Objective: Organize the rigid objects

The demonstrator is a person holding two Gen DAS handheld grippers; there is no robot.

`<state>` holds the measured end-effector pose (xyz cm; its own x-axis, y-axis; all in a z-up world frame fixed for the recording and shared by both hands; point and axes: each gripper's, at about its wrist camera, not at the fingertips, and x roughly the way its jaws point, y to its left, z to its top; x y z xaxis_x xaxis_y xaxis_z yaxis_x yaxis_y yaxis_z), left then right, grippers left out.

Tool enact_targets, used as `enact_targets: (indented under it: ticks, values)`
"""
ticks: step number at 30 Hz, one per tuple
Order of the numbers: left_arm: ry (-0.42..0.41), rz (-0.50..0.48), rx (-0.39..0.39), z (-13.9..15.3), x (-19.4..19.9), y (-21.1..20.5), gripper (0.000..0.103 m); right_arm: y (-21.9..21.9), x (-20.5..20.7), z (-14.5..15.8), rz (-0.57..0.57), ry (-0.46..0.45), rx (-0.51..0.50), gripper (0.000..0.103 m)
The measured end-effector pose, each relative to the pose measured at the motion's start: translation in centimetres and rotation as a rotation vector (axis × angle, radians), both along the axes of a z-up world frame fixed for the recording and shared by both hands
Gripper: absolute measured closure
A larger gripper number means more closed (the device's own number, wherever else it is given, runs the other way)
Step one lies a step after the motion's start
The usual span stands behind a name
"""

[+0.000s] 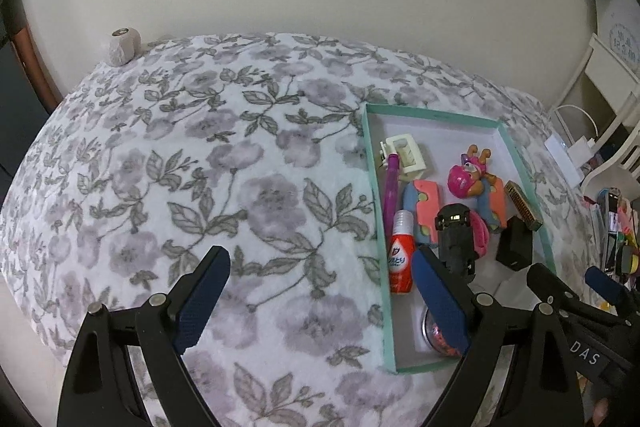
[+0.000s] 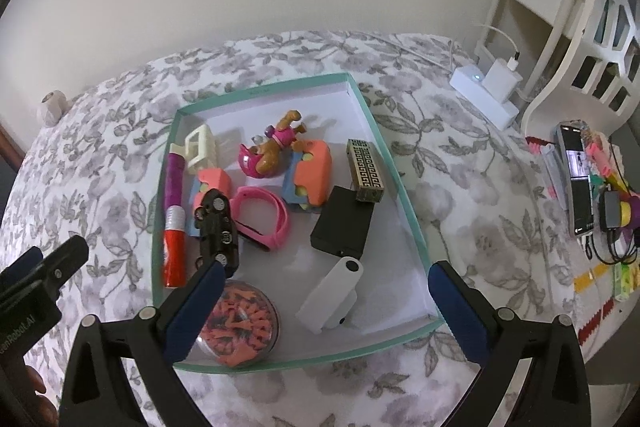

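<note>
A teal-rimmed box [image 2: 384, 151] [image 1: 374, 195] lies on the floral blanket and holds several small things. In it are a white flat device [image 2: 330, 293], a black box [image 2: 342, 223], a patterned gold case [image 2: 365, 170], a pink band [image 2: 266, 217], a black toy car [image 2: 216, 229], a red tube [image 2: 175, 251] and a round clear case of orange bits [image 2: 240, 327]. My right gripper [image 2: 326, 311] hangs open above the box's near end, nothing between its fingers. My left gripper [image 1: 320, 305] is open over the blanket at the box's left rim, empty.
The floral blanket [image 1: 200, 167] covers the bed to the left of the box. A white power strip with charger [image 2: 486, 89] lies at the far right. A phone and coloured clutter [image 2: 580, 179] sit at the right edge. A small roll [image 1: 124, 45] rests by the wall.
</note>
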<state>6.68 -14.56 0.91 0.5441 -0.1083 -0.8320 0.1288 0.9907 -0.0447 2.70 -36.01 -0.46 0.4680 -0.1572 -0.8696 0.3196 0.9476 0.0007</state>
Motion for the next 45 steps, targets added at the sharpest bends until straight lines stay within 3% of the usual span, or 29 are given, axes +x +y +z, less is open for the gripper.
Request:
enact_targets:
  ticks: [18,45]
  values:
    - [-0.046,0.003,-0.017,2.2,-3.4,3.0,0.011,1.6,-2.9,2.3,0.006,-0.056,-0.016,0.0]
    - [-0.037,-0.01,0.016,2.3,-5.8,4.1,0.011,3.6,-5.9,3.7,0.033,-0.095,-0.055,0.0]
